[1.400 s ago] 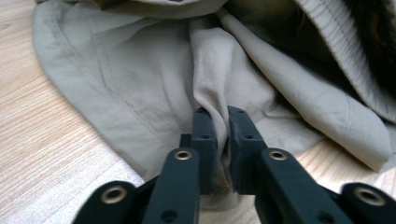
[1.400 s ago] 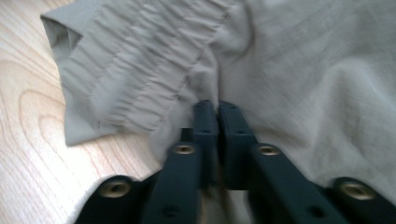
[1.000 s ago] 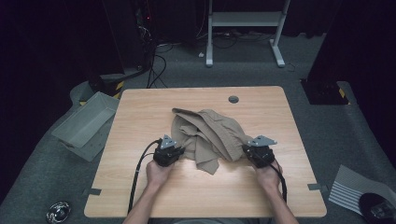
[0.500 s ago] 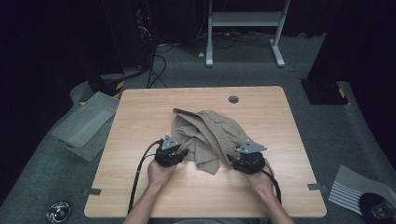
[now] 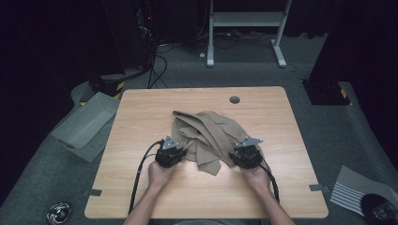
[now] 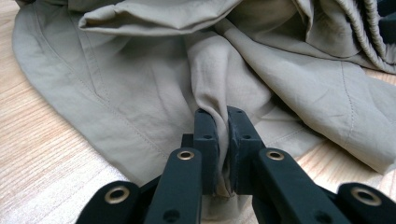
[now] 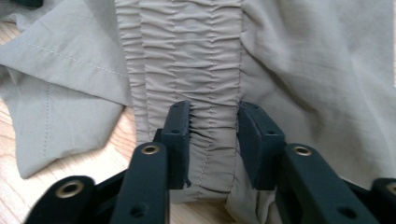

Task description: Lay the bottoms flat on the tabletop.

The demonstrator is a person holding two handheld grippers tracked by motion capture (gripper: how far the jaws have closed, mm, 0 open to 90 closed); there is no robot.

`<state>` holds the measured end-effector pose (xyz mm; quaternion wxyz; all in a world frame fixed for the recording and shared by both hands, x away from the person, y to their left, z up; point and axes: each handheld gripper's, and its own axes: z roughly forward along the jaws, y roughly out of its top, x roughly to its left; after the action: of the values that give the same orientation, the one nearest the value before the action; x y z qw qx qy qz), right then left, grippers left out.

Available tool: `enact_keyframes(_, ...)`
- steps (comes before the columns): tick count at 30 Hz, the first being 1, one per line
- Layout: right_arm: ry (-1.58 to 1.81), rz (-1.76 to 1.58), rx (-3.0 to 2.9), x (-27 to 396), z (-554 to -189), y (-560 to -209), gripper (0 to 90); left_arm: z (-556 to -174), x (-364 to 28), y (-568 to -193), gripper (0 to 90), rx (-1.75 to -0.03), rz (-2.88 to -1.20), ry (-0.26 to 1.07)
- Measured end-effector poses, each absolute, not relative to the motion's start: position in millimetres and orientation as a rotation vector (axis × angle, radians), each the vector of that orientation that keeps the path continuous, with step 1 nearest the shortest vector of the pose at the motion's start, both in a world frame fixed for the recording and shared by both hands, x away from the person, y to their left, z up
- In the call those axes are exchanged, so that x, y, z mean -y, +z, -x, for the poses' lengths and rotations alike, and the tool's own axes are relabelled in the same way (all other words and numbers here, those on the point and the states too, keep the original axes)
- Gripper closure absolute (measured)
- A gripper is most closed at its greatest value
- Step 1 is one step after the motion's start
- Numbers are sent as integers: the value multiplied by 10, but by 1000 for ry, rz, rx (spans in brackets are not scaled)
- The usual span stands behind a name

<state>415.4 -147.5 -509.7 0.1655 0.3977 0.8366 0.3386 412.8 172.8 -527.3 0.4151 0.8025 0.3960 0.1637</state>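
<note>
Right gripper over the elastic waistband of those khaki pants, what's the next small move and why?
Probably close the right gripper on the gathered waistband. Its jaws, just closing, straddle the band without pressing it, while the left gripper already pinches a fold of the pants. A second grip would let both hands lift and spread them.

The left gripper (image 6: 223, 140) pinches a fold of crumpled beige fabric garment (image 6: 154, 79), its black jaws having just closed, on the light wooden table (image 6: 32, 154).

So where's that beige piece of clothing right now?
In the high view the beige garment lies crumpled mid-table, between the left tool and right tool, near the small round hole.
</note>
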Motion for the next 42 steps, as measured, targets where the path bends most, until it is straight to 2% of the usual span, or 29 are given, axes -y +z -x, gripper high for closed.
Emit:
enact_keyframes(1,957,-1115,-2380,1481,-4152,-5085,710,-4126,-1729,-5270,843,-994,-2014,414)
enact_keyframes(2,953,-1103,-2371,1484,-4139,-5067,845,-4124,-1731,-5267,845,-994,-2015,421)
enact_keyframes(6,953,-1072,-2348,1531,-4117,-5015,883,-4125,-1746,-5261,848,-997,-2008,419)
enact_keyframes(7,949,-1057,-2340,1533,-4108,-5013,865,-4124,-1746,-5259,849,-996,-2010,423)
enact_keyframes(8,947,-1043,-2331,1538,-4095,-5008,807,-4122,-1747,-5257,850,-997,-2011,427)
enact_keyframes(9,947,-1043,-2331,1538,-4095,-5008,807,-4122,-1747,-5257,851,-997,-2011,427)
enact_keyframes(10,969,-1011,-2325,1540,-4049,-4992,661,-4122,-1758,-5252,852,-1002,-2004,434)
enact_keyframes(13,990,-932,-2373,1497,-3949,-4981,521,-4124,-1765,-5253,852,-1009,-2000,431)
enact_keyframes(15,997,-890,-2403,1450,-3889,-5004,464,-4122,-1760,-5252,852,-1007,-2003,437)
enact_keyframes(16,997,-890,-2403,1450,-3889,-5004,464,-4122,-1760,-5252,853,-1007,-2003,437)
enact_keyframes(18,952,-836,-2446,1360,-3848,-5100,373,-4123,-1763,-5252,852,-1007,-2002,434)
enact_keyframes(19,952,-836,-2446,1360,-3848,-5100,373,-4123,-1763,-5252,852,-1007,-2002,434)
enact_keyframes(20,953,-841,-2456,1342,-3860,-5141,331,-4123,-1762,-5254,852,-1008,-2002,431)
enact_keyframes(25,913,-807,-2472,1297,-3858,-5199,296,-4124,-1761,-5257,852,-1010,-2003,430)
enact_keyframes(26,939,-832,-2486,1320,-3891,-5207,336,-4124,-1761,-5257,852,-1010,-2003,429)
enact_keyframes(27,939,-832,-2486,1320,-3891,-5207,336,-4123,-1760,-5258,852,-1010,-2003,430)
enact_keyframes(28,937,-863,-2461,1351,-3913,-5198,460,-4123,-1760,-5257,852,-1010,-2003,429)
enact_keyframes(32,934,-877,-2449,1374,-3946,-5194,564,-4120,-1752,-5258,852,-999,-2008,426)
enact_keyframes(34,928,-869,-2448,1369,-3944,-5190,585,-4119,-1751,-5258,852,-995,-2009,425)
enact_keyframes(35,923,-869,-2444,1366,-3938,-5187,623,-4118,-1751,-5259,852,-991,-2007,420)
enact_keyframes(36,938,-882,-2426,1386,-3939,-5165,700,-4122,-1746,-5271,852,-984,-2009,409)
enact_keyframes(37,938,-882,-2426,1386,-3939,-5165,700,-4122,-1746,-5271,852,-984,-2009,409)
enact_keyframes(38,967,-893,-2398,1439,-3958,-5134,814,-4123,-1743,-5275,852,-981,-2012,407)
enact_keyframes(42,995,-934,-2367,1530,-4002,-5083,838,-4121,-1739,-5273,853,-973,-2013,398)
